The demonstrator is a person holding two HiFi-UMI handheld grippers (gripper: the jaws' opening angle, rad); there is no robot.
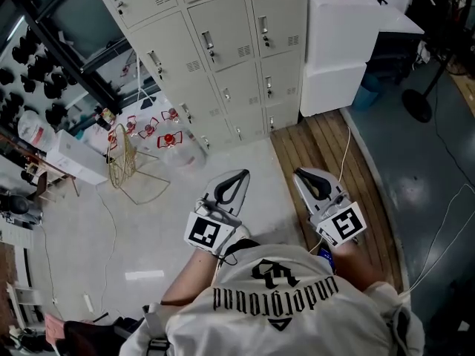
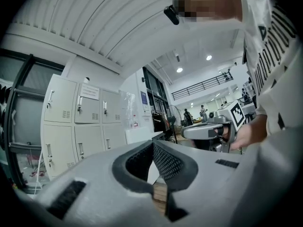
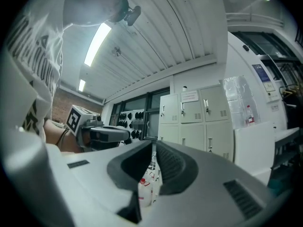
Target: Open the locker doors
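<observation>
Judging from how things stand, the chief risk is seen in the approach: the bank of pale grey metal lockers (image 1: 223, 50) stands well apart from both tools, at the far side of the floor, with every visible door closed. The left gripper (image 2: 152, 144) is held level with its dark ribbed pads brought together and nothing between them. The right gripper (image 3: 154, 146) is drawn in to a thin slit and is likewise empty. A small metal latch handle (image 1: 210, 48) cannot be taken by jaws this narrow, so a pull may be attempted with a poor hold or the door merely knocked unless they are widened first. The clear plastic bottles with red caps (image 1: 169, 141) and the gold wire frame (image 1: 126, 165) lie just before the lower doors and could be kicked over. A thin white cable (image 1: 345, 154) trails across the wooden boards and could be caught. The top row of lockers is cut off at the head view's upper edge. Whether any door is locked cannot be told, and the lowest handles are too small to be made out.
</observation>
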